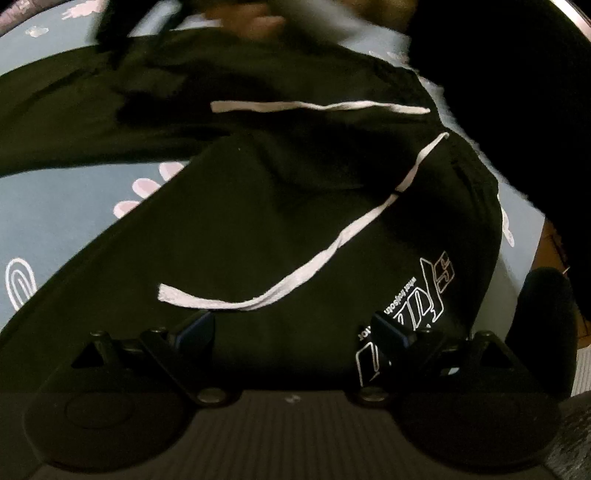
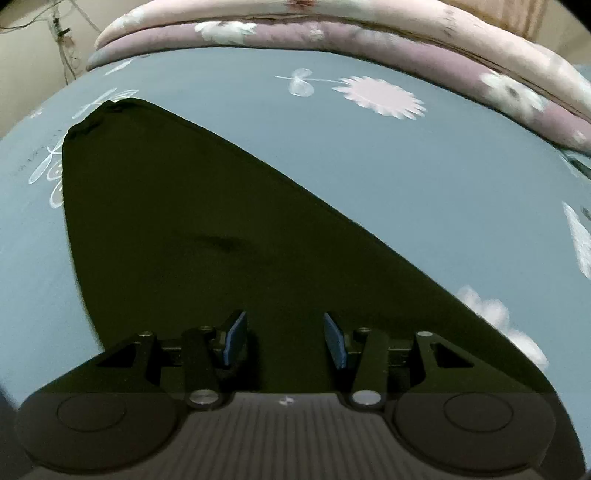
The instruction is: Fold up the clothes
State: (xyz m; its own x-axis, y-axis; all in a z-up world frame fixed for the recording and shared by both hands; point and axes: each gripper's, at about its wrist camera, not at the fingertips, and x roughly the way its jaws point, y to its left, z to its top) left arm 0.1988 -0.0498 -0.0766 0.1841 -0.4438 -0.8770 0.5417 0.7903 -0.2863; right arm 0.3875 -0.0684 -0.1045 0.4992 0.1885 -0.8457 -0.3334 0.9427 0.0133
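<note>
1. Trousers (image 1: 280, 229), black with white drawstrings (image 1: 325, 254) and a white logo (image 1: 413, 310), are spread on a blue flowered sheet (image 1: 48, 221); in the left view the waist end fills the centre, with the logo at about 4 o'clock.
2. In the right view a single dark leg (image 2: 207, 236) is seen lying flat, tapering towards its cuff (image 2: 96, 114) at 10 o'clock; pink folded bedding (image 2: 332, 33) is stacked along 12 o'clock.
3. The left gripper (image 1: 291, 330) is held over the waist with its fingers wide apart; nothing is gripped.
4. The right gripper (image 2: 284, 339) is held over the leg with a moderate gap between its fingers; nothing is gripped either.
5. Whether either gripper touches the cloth cannot be told.
6. Likely risks, judged from this layout:
   - Only the top layer may be pinched, so the fold would drag unevenly.
   - A loose drawstring near the left fingers could be caught instead of the waistband.
   - The sheet could be gathered with the fabric if the fingers are pressed too deep.
   - Creases around 11 o'clock in the left view may be trapped inside a fold.
</note>
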